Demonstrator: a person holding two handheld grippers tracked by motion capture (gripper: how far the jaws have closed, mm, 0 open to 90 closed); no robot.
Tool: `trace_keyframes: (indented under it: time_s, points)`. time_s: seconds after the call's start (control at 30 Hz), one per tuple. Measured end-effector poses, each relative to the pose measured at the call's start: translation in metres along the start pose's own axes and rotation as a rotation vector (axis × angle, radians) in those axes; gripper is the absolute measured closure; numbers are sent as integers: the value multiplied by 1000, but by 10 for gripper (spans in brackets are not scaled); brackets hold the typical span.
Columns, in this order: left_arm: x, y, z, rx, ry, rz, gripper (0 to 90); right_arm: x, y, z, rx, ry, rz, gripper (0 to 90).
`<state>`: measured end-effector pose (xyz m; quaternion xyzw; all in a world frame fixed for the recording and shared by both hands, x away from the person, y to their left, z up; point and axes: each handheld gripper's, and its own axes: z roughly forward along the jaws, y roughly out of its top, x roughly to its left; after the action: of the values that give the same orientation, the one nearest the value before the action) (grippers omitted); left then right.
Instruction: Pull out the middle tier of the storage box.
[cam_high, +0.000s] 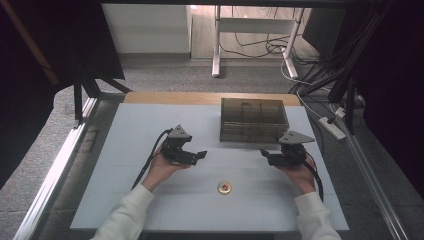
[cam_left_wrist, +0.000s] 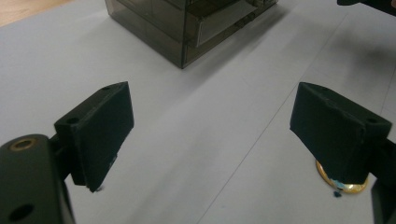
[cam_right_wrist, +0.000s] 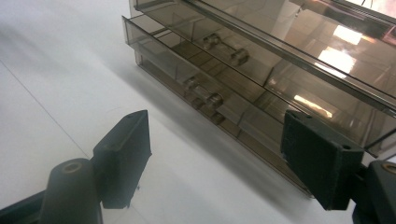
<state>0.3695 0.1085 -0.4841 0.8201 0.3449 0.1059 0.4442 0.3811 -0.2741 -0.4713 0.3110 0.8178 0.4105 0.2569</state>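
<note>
Left gripper (cam_high: 202, 154) is held above the white table (cam_high: 125, 200) by the left hand (cam_high: 161, 170), jaws pointed toward the table's middle. Its jaws are seen spread wide in the left gripper view (cam_left_wrist: 210, 135), with nothing between them but bare table surface. A small round gold-rimmed disc (cam_high: 224, 187) with a red and green centre is noted lying flat on the table, nearer the person than both grippers and roughly midway between the two hands. In the left gripper view the disc (cam_left_wrist: 348, 184) is partly covered by one jaw and lies beyond it on the table; it is not gripped, and contact cannot be judged there

Right gripper (cam_high: 263, 153) is held by the right hand (cam_high: 300, 175) at the far right, jaws turned inward toward the left gripper, the two tips well apart. Its jaws are likewise seen wide open in the right gripper view (cam_right_wrist: 217, 154), nothing held. Directly ahead of them a smoky transparent drawer box (cam_right_wrist: 261, 70) is recorded, with stacked drawers and small clear handles on the fronts; the lowest drawer front stands slightly proud of those above

From the high view the drawer box (cam_high: 253, 119) is placed toward the far edge of the table, just beyond the right gripper and well apart from the disc. A strip of wood (cam_high: 165, 98) is seen along the table's far edge
</note>
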Motion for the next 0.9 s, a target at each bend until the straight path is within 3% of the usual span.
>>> trace_keyframes:
  time_s: [0.27,0.9]
  points:
    - [3,2,8,14,-1,-9,128,-5,-1,-2,1,-10,8,246]
    - [5,11,27,16,-17,-15,135,-32,-12,-12,24,-89,81,249]
